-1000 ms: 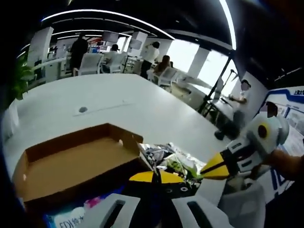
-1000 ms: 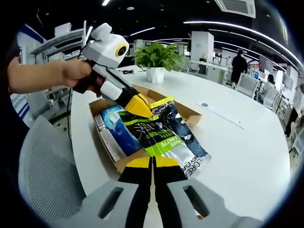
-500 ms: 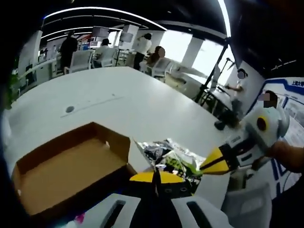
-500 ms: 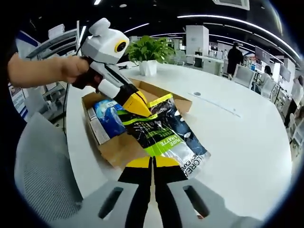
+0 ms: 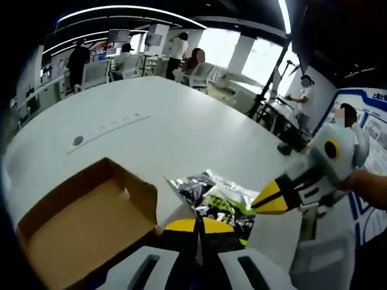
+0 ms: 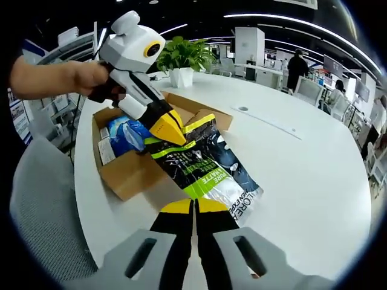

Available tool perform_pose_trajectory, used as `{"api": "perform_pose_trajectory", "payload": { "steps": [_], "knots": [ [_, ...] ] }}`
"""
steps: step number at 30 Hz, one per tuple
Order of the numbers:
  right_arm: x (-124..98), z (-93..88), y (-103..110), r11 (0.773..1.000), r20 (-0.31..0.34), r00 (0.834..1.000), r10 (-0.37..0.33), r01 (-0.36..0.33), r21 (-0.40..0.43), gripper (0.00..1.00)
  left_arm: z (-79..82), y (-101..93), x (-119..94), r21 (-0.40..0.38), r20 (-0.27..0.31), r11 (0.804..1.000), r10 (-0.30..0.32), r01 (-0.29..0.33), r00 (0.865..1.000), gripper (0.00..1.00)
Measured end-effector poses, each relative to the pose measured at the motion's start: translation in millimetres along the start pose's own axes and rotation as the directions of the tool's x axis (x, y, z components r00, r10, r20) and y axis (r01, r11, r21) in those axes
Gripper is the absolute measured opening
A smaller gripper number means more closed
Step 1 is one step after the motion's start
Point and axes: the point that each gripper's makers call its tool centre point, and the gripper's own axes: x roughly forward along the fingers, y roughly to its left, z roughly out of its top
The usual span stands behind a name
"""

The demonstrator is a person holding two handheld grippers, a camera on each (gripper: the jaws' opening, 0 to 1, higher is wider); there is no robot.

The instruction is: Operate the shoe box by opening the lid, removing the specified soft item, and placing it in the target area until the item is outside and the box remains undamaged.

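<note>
The soft item — a black, green and silver pouch [image 6: 202,166] — lay stretched between the two claws, its far end over the rim of the open shoe box [image 6: 130,172] and its near end out over the white table [image 6: 302,175]. Its long axis ran almost straight along the line of the right gripper [image 6: 194,208], whose yellow tips were drawn together on the near edge. The left gripper [image 6: 164,128] was pinched on the far top corner, above the box. Both claws therefore had hold of the pouch, one at each end, and the pouch looked lifted rather than resting inside.

The right gripper view showed what stayed in the box — a blue packet [image 6: 126,134] — plus the potted plant [image 6: 181,60] beyond. The left gripper view gave the reverse side: the box's brown lid flap [image 5: 84,211] open and flat, the crumpled pouch [image 5: 211,196] just ahead of the left gripper [image 5: 198,225], and the right gripper [image 5: 275,199] coming in from the right.
</note>
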Motion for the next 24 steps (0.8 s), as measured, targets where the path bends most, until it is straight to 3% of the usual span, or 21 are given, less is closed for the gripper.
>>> {"api": "perform_pose_trajectory", "payload": {
  "steps": [9, 18, 24],
  "knots": [
    [10, -18.2, -28, 1.000, -0.032, 0.999, -0.008, 0.008, 0.002, 0.00, 2.4, -0.4, 22, 0.105, -0.078, 0.994, 0.019, -0.010, 0.997, 0.01],
    [22, -30.6, -34, 0.999, -0.052, 0.998, 0.018, -0.017, 0.030, 0.00, -8.9, 5.2, 38, 0.211, -0.166, 0.977, 0.065, -0.029, 0.984, 0.02],
    [31, -38.7, -30, 0.998, -0.057, 0.998, 0.033, -0.030, 0.062, 0.00, -14.7, 9.4, 43, 0.222, -0.200, 0.975, 0.072, -0.027, 0.977, 0.02]
  ]
}}
